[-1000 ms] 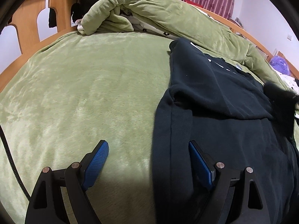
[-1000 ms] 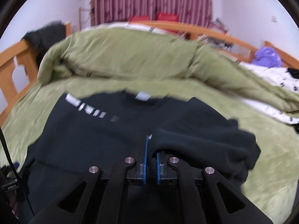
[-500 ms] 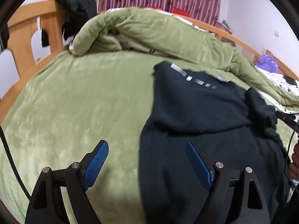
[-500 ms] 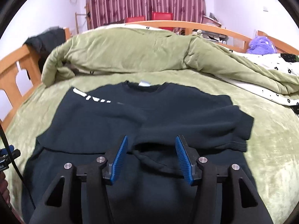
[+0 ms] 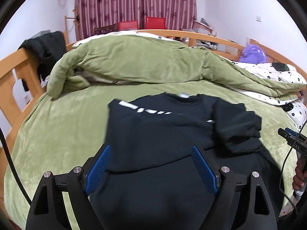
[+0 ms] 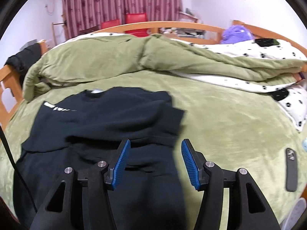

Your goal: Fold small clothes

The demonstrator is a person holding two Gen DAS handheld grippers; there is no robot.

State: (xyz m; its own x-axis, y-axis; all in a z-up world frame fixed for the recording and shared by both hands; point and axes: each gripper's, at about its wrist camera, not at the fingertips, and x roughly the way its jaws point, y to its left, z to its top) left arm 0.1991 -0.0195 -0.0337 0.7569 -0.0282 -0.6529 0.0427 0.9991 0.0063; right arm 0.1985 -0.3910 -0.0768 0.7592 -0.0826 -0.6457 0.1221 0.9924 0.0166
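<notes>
A black sweatshirt with white lettering lies on the green bed, both sleeves folded across its chest. It also shows in the right wrist view. My left gripper is open and empty above the sweatshirt's lower half. My right gripper is open and empty over the sweatshirt's right edge, near the folded sleeve cuff. The right gripper also shows at the right edge of the left wrist view.
A bunched green quilt lies across the back of the bed. A wooden bed frame runs along the left and back. A dark remote lies on the bed at the right. A purple plush sits far right.
My right gripper let go of the sleeve, opened and drew back to the right. My left gripper swung right and now looks along the sweatshirt, still open.
</notes>
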